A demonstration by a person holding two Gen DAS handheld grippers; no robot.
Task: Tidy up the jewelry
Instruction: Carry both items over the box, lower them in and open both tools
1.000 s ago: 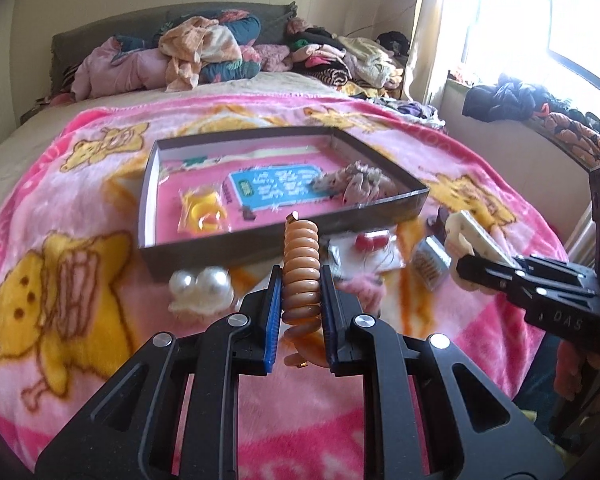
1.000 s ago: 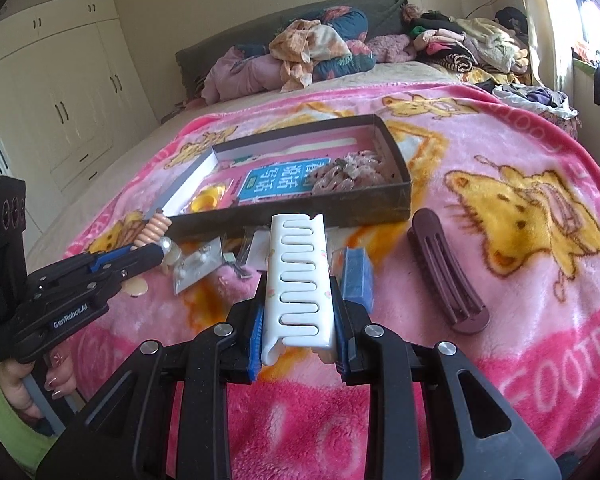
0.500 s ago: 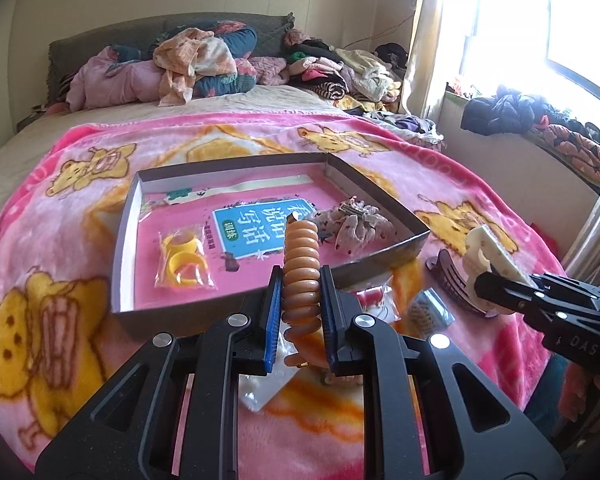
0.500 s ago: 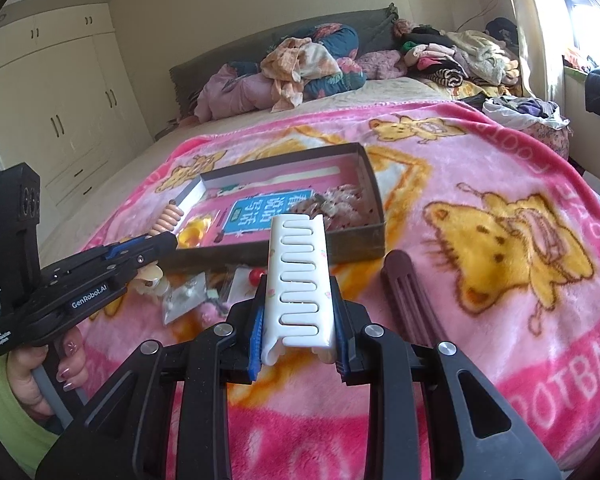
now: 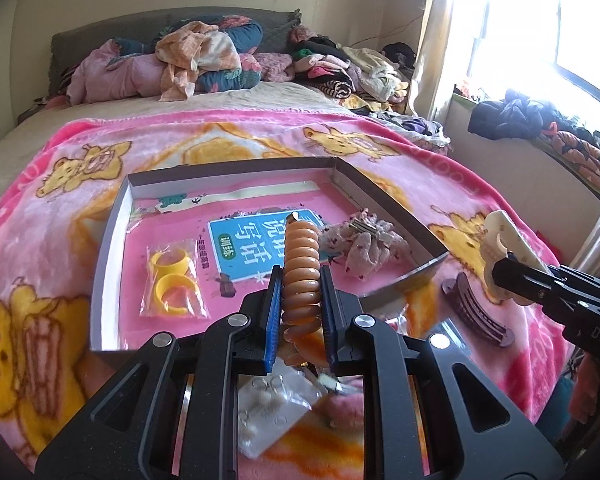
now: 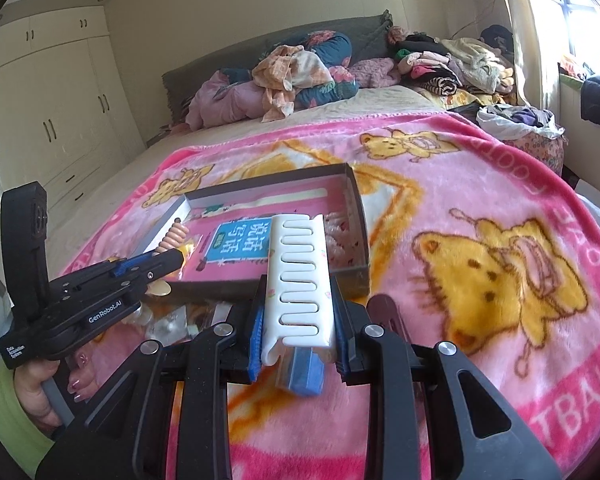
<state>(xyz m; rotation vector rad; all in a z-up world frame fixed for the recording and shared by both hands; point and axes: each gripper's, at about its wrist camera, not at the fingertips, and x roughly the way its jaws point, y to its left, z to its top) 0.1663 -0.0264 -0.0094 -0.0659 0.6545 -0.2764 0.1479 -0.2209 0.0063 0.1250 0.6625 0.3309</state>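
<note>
Clips both light, hard plastic: your left gripper (image 5: 300, 312) pinches ribbed orange clip (image 5: 301, 268) mid-body; right gripper (image 6: 299, 320) clamps white comb clip (image 6: 300, 280) across its flanks. Slippery; release low inside box (image 5: 112, 232).

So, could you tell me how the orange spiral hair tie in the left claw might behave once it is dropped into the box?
The orange spiral hair tie stands as a coil of loops, so it is probably springy and light. Being round, it may bounce or roll a little on the box floor.

Box (image 5: 112, 232) on blanket (image 5: 228, 136), rings packet (image 5: 172, 284) inside, clothes (image 5: 196, 60) behind
</note>
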